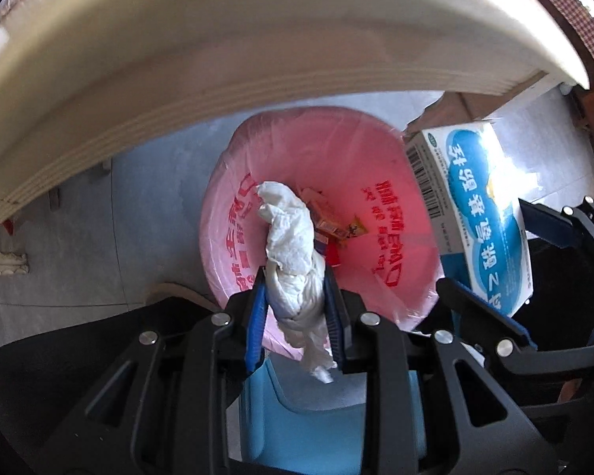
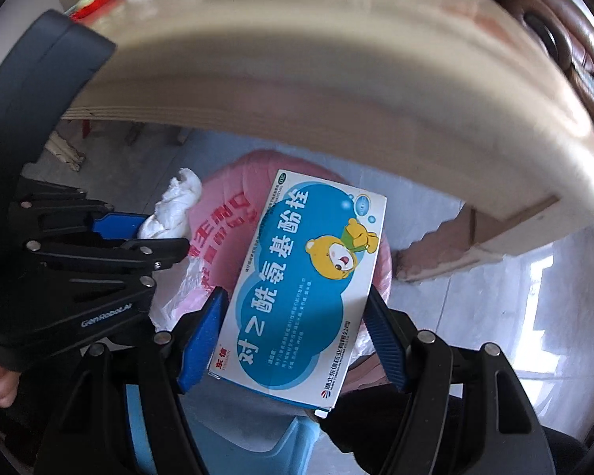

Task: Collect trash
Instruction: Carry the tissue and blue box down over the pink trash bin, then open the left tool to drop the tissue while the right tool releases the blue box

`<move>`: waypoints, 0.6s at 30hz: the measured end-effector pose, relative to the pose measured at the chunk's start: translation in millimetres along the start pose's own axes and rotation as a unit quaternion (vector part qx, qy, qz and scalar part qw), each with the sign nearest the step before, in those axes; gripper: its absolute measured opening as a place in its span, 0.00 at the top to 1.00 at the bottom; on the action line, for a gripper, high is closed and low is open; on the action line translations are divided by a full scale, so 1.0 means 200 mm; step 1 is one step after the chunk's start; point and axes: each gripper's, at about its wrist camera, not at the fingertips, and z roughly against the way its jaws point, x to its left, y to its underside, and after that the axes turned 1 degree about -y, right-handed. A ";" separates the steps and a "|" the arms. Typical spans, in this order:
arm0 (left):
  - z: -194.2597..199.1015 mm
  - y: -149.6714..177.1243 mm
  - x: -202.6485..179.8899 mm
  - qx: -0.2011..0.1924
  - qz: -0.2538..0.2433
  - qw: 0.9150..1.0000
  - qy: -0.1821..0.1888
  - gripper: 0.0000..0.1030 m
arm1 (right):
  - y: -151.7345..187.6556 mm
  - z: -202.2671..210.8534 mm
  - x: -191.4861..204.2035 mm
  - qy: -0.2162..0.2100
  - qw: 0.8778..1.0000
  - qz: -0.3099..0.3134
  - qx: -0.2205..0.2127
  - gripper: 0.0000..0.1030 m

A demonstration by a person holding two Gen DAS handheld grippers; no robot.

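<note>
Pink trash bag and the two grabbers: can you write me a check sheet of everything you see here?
Surface: pale grey tiled floor under a curved beige table edge.
Job's things: crumpled white paper tissue and blue-and-white cardboard medicine box, both held over the pink plastic bin liner; small orange wrappers lie at its bottom.
Clutter: red tray with green items on the table.
Grippers: left gripper shut on the tissue; right gripper shut on the box.
Cables: nothing seen.
Surroundings: light blue plastic stool; brown padded chair.
</note>
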 end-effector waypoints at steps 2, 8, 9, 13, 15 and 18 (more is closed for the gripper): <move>-0.05 -0.01 -0.01 0.008 0.006 1.000 0.002 0.74 | 0.00 -0.05 -0.01 0.003 1.000 -0.002 0.005 0.34; -0.14 -0.05 -0.02 0.026 0.015 0.999 0.015 0.74 | 0.01 -0.19 -0.03 0.011 1.000 -0.007 0.022 0.34; -0.15 -0.05 -0.02 0.028 0.018 0.999 0.018 0.74 | 0.00 -0.20 -0.04 0.012 1.000 -0.008 0.023 0.34; -0.21 -0.05 -0.02 0.037 0.027 0.999 0.017 0.74 | 0.00 -0.26 -0.05 0.008 0.999 -0.015 0.033 0.34; -0.24 -0.05 -0.01 0.038 0.030 0.999 0.011 0.74 | 0.01 -0.27 -0.05 0.009 0.999 -0.016 0.038 0.34; -0.30 -0.06 0.00 0.054 0.039 0.998 0.019 0.74 | 0.00 -0.28 -0.04 0.010 0.999 -0.014 0.046 0.34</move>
